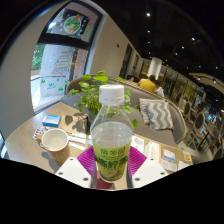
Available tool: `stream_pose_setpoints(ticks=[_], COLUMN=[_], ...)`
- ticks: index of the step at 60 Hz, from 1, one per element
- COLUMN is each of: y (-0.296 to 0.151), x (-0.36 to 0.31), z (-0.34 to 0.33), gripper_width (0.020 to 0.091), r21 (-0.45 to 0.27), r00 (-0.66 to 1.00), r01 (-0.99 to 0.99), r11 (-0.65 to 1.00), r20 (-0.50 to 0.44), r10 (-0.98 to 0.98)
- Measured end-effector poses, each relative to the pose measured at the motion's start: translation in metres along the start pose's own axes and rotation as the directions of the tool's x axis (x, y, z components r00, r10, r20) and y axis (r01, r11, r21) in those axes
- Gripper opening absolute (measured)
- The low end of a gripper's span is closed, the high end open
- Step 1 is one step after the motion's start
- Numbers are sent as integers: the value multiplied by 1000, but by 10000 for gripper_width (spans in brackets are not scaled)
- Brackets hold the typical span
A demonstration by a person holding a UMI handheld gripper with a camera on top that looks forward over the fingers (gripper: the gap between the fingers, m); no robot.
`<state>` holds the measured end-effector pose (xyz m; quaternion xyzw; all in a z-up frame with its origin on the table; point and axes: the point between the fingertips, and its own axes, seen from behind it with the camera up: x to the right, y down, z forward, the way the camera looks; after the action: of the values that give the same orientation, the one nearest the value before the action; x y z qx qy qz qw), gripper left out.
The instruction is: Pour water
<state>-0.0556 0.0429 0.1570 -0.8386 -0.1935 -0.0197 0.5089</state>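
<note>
- Claw (112, 165) first: we find it clamped on the water bottle (112, 135), both pink pads (88, 160) pressing the labelled lower body, which is held upright.
- Worktop (30, 125): we note it lies beyond and below the bottle; a potted plant (95, 92) stands toward its far edge.
- White cup (55, 140): it sits well apart from the bottle, nearer the near edge.
- Bottle cap (112, 93): white, apparently still on.
- Step: carry toward the cup. We judge the cap must come off before tilting.

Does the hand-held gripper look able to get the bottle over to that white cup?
Probably yes: the hand-held gripper grips the bottle, and nothing visible stands between it and the white cup.
</note>
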Motion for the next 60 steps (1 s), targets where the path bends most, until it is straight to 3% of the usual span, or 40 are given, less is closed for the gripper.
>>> stream_pose_setpoints(ticks=[20, 23, 31, 36, 39, 43, 46, 49, 60], y=[90, 88, 89, 97, 108, 117, 116, 111, 80], x=[-26, -24, -24, -25, -27, -29, -26, -25, -33], z=[42, 42, 36, 34, 31, 22, 10, -6, -86], gripper_width=[422, 434, 496, 542, 651, 870, 833, 869, 859], r21=[-82, -33, -5, -49, -113, -167, -180, -182, -191], r00=[971, 971, 966, 961, 958, 959, 961, 967, 974], r01=[-228, -233, -255, -275, -282, -282, -276, -256, -218], r11=[970, 972, 967, 960, 953, 945, 944, 949, 957], r20=[57, 50, 32, 23, 11, -6, -31, -56, -107], r10=[233, 234, 255, 277, 285, 285, 275, 250, 201])
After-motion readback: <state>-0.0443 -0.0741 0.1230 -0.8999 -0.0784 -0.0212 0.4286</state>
